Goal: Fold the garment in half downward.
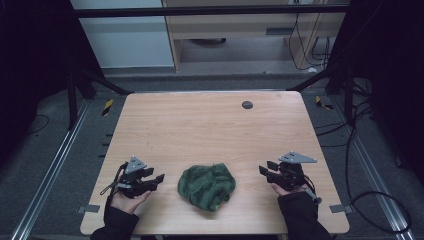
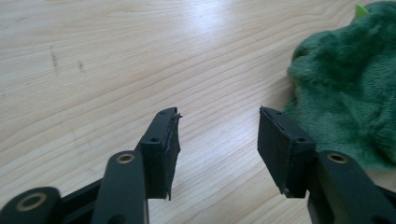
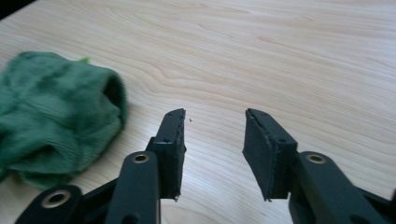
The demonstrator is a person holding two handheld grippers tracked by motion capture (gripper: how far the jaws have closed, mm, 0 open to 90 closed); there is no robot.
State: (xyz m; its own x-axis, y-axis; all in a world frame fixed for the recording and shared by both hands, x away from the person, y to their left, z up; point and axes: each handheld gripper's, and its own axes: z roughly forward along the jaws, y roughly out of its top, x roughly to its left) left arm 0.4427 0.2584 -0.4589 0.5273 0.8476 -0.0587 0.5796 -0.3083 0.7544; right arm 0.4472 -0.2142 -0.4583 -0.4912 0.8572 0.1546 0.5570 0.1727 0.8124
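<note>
From above, the green cloth is lying crumpled between left gripper and right gripper, both apart from it; each gripper view is showing jaws standing open, empty, beside the cloth; handling seemingly not begun.

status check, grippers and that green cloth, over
Left gripper open, empty. Right gripper open, empty. Green cloth crumpled on table between them, untouched. Nothing in the way.
</note>
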